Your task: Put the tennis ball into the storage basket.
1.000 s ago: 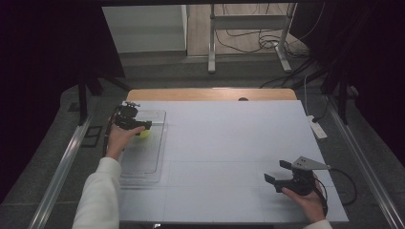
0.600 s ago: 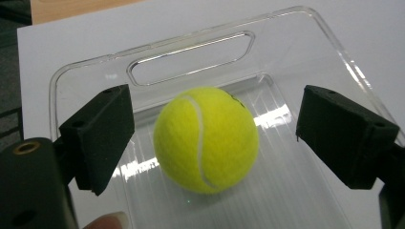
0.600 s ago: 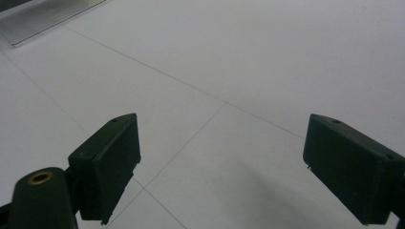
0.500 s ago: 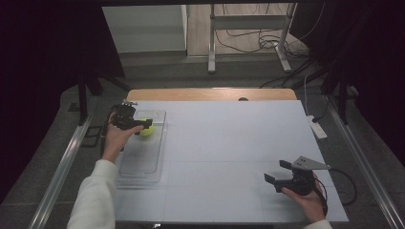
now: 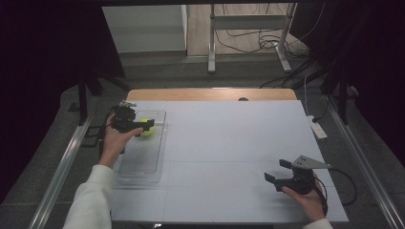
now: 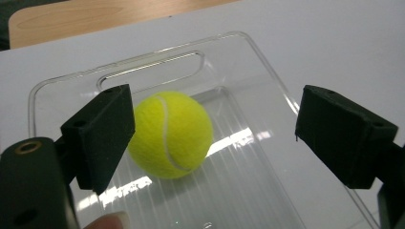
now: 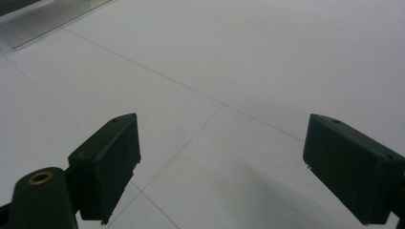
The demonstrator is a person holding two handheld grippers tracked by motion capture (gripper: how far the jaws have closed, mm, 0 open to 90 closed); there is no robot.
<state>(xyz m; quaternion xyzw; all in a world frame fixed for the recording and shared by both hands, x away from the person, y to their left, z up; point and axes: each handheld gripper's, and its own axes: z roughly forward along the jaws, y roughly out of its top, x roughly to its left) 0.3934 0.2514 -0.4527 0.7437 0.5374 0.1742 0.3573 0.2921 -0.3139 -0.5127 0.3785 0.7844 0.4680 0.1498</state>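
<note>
A yellow tennis ball (image 5: 146, 128) (image 6: 172, 133) lies at the far end of a clear plastic tray (image 5: 143, 160) (image 6: 229, 40), close to its handle slot. My left gripper (image 5: 142, 129) (image 6: 212, 109) hovers over that end of the tray. Its jaws stand wide apart and have just been opening; the ball sits low between them, by the left jaw, and neither pad presses on it. My right gripper (image 5: 275, 170) (image 7: 219, 129) rests near the table's front right, open over bare white tabletop with nothing between its jaws.
The white tabletop (image 5: 229, 143) has a bare wooden strip (image 5: 210, 94) along its far edge. A small white device (image 5: 317, 128) lies at the right edge. Metal rails run down both sides, and cables and a stand are on the floor behind.
My left gripper has shifted slightly to the left and lifted a little over the tray's far end. The ball has stayed in the tray. The right gripper has kept still.
</note>
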